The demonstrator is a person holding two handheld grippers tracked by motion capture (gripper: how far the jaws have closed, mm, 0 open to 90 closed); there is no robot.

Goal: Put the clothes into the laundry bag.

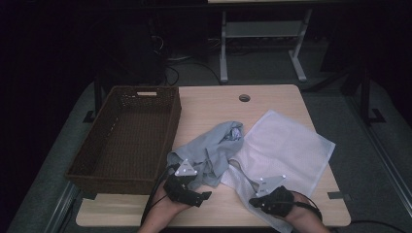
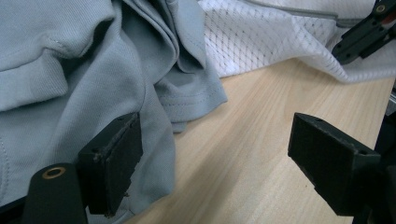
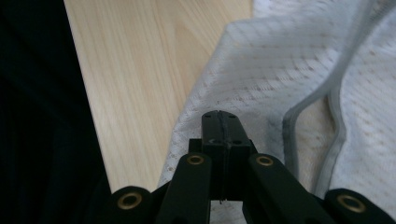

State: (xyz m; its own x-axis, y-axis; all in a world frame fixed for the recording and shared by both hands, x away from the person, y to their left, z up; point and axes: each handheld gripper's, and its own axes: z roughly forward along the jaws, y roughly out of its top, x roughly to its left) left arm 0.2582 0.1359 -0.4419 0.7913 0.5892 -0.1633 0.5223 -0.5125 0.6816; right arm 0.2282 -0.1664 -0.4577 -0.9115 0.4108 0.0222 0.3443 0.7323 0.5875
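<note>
Our right gripper [image 1: 253, 201] pinches the white mesh garment [image 1: 286, 148] at the table's [image 1: 272, 99] near edge, seen from above. Its own view shows both jaws clamped on mesh (hem beside). Our left gripper [image 2: 212, 158] gapes beside the grey shirt [image 2: 70, 70]; next we spread the mesh flat.

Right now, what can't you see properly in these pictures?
- High view: the white mesh cloth runs under the right tool, so its near corner is hidden.
- Right tool view: the shut jaws cover the spot where they pinch it.
- High view: the grey garment is bunched; its kind is unclear.
- High view: the basket hides its near inside wall.
</note>
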